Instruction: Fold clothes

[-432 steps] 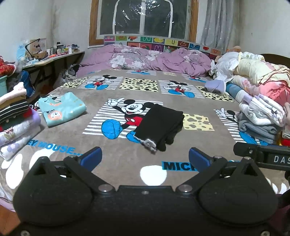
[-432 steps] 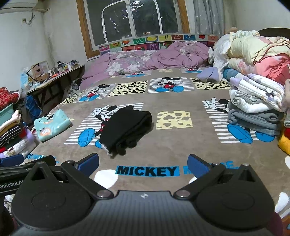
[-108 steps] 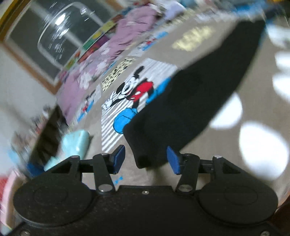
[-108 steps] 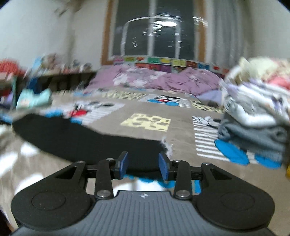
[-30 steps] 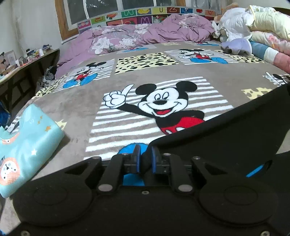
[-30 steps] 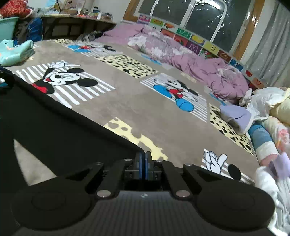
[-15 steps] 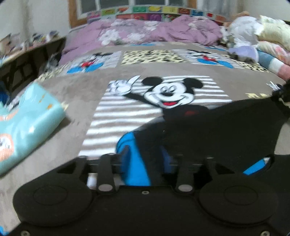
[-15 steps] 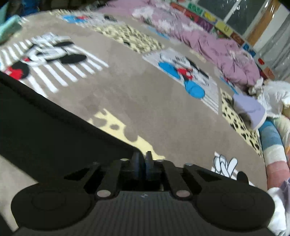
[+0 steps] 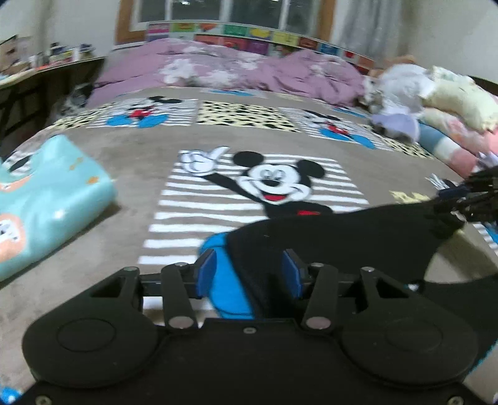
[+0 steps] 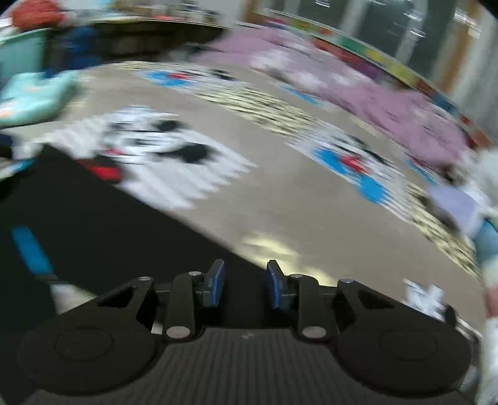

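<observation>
**Black garment spread on the Mickey blanket, both tongs open**

Left gripper low over the near part of the blanket, blue pads spread apart, gripping nothing. Black garment lying flat on the blanket, one end reaching in between the open pads, the rest stretching away to the right across the lower part of the striped Mickey panel. At the far right end of that cloth, the other tool's dark fingers, just beside or touching the fabric; contact hard to judge.

Right gripper also open, blue pads parted with a clear gap, nothing clamped. Heavy motion blur in the right wrist view. Black garment filling the near left of that view, its edge running diagonally down to just in front of the pads; whether cloth lies between them unclear.

Folded turquoise garment on the left side of the blanket, well apart from the black one. Rumpled purple quilt along the far edge under the window. Heap of pale bedding and clothes at the far right. Cluttered desk at the far left.
</observation>
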Demonstrator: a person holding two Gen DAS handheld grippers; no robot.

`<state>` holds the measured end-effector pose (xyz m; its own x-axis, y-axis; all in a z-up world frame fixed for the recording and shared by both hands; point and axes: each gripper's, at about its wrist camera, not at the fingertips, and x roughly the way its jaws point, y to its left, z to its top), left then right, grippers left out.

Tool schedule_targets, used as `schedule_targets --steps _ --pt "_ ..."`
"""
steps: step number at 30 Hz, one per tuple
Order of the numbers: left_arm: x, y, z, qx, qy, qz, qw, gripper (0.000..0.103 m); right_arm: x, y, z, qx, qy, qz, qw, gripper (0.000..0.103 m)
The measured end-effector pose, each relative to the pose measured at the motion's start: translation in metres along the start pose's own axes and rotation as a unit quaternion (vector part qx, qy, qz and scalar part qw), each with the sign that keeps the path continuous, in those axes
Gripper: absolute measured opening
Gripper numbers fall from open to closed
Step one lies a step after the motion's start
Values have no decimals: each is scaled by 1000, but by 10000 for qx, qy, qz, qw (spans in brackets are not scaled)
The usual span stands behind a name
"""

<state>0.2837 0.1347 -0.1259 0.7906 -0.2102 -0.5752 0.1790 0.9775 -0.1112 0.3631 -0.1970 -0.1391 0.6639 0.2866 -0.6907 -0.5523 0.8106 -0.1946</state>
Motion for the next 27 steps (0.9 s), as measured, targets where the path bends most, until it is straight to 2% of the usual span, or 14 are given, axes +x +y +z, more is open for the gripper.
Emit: schedule_targets --steps 3,7,12,15,19,22,25,27 --pt "11 -5 -3 123 123 -67 9998 31 0 43 10 -239 -49 803 9965 30" --pt "25 -6 -4 302 219 -157 9992 31 19 91 24 -793 75 1268 9887 29" --pt "47 5 1 226 276 177 9992 29 54 92 40 -695 163 1210 9901 29" --pt "52 10 1 90 282 103 9995 29 61 83 47 -446 209 1286 9905 29" --pt "50 8 2 200 268 168 9993 29 69 69 54 -45 267 1407 9897 31" --pt "40 7 8 217 105 265 9994 29 69 56 59 308 242 1465 9884 31" --pt "29 5 13 254 -161 -15 9995 29 71 57 61 138 305 1430 9892 31" --pt "28 -3 12 473 -242 -258 9983 29 77 56 62 133 367 1394 9895 31"
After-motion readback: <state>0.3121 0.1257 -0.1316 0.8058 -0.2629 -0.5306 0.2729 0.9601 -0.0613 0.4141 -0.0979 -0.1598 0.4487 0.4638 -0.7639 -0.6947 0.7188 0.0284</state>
